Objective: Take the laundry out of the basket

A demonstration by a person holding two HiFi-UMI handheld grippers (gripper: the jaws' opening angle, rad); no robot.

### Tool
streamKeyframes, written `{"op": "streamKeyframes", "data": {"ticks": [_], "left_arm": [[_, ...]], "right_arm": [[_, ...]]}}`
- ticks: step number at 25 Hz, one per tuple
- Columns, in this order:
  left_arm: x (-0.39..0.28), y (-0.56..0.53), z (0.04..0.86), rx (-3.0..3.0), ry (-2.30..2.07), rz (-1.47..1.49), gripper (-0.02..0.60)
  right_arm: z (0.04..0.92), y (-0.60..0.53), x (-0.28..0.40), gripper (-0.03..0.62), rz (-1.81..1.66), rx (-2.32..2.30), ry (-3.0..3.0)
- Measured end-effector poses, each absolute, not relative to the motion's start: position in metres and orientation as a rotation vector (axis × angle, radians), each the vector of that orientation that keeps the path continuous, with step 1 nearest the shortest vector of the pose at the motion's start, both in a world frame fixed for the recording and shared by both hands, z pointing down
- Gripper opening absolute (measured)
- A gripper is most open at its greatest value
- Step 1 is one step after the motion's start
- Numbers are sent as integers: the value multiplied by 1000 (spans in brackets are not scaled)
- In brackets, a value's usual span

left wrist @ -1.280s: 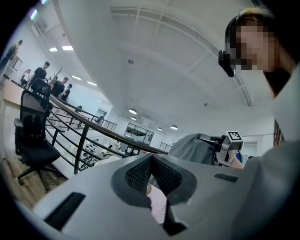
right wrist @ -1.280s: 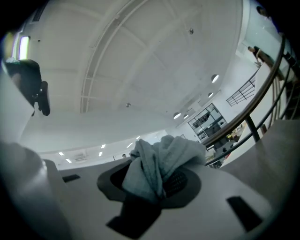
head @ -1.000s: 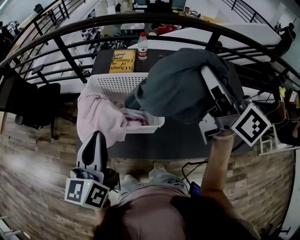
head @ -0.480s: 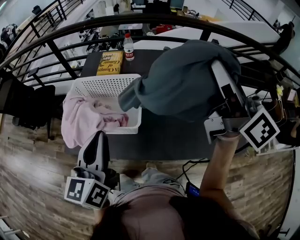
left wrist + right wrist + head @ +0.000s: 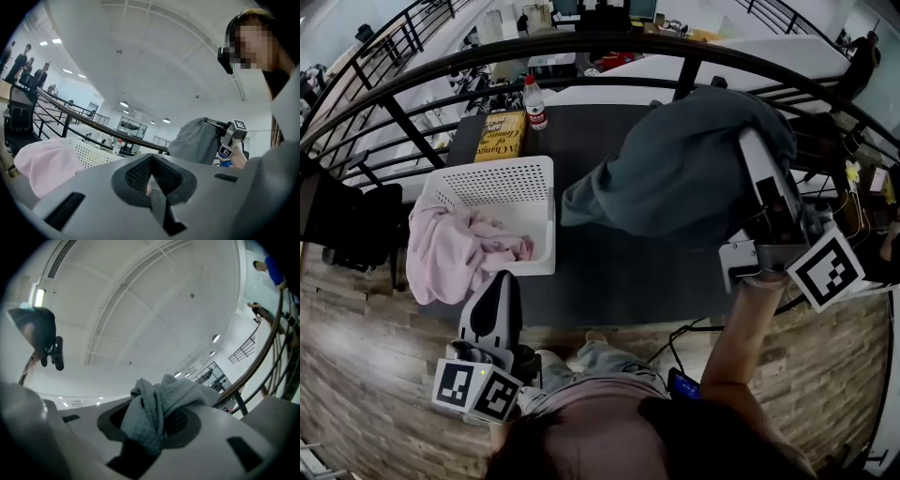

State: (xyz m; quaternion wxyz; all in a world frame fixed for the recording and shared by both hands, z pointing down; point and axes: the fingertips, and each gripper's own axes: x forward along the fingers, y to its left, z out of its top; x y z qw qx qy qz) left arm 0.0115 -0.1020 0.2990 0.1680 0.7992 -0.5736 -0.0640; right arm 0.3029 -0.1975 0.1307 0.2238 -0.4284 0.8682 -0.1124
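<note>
Now, pink cloth [image 5: 450, 253]: at nine o'clock in the head view, we see it spilling over the basket's [image 5: 497, 183] left rim.
Left gripper [image 5: 501, 281]: at seven o'clock, jaws together on nothing, tip near the basket's near wall.
Book [image 5: 499, 136] and bottle [image 5: 533, 101]: at eleven o'clock, on the table [image 5: 619, 272] beyond the basket.
Grey cloth [image 5: 675, 169]: at one o'clock, held up clear of the basket, hanging over the table.
Right gripper [image 5: 752, 141]: at three o'clock, we find its jaws clamped on a bunch of the grey cloth.
</note>
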Motion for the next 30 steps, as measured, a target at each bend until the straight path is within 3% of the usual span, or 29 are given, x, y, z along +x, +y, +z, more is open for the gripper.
{"op": "streamKeyframes", "data": {"ticks": [16, 30], "left_arm": [[75, -115, 304, 2348, -1523, -86, 0], [75, -107, 313, 2301, -1561, 16, 0]], "right_arm": [[238, -201, 409, 147, -525, -1556, 2292], [361, -224, 431, 155, -834, -1709, 2302]]}}
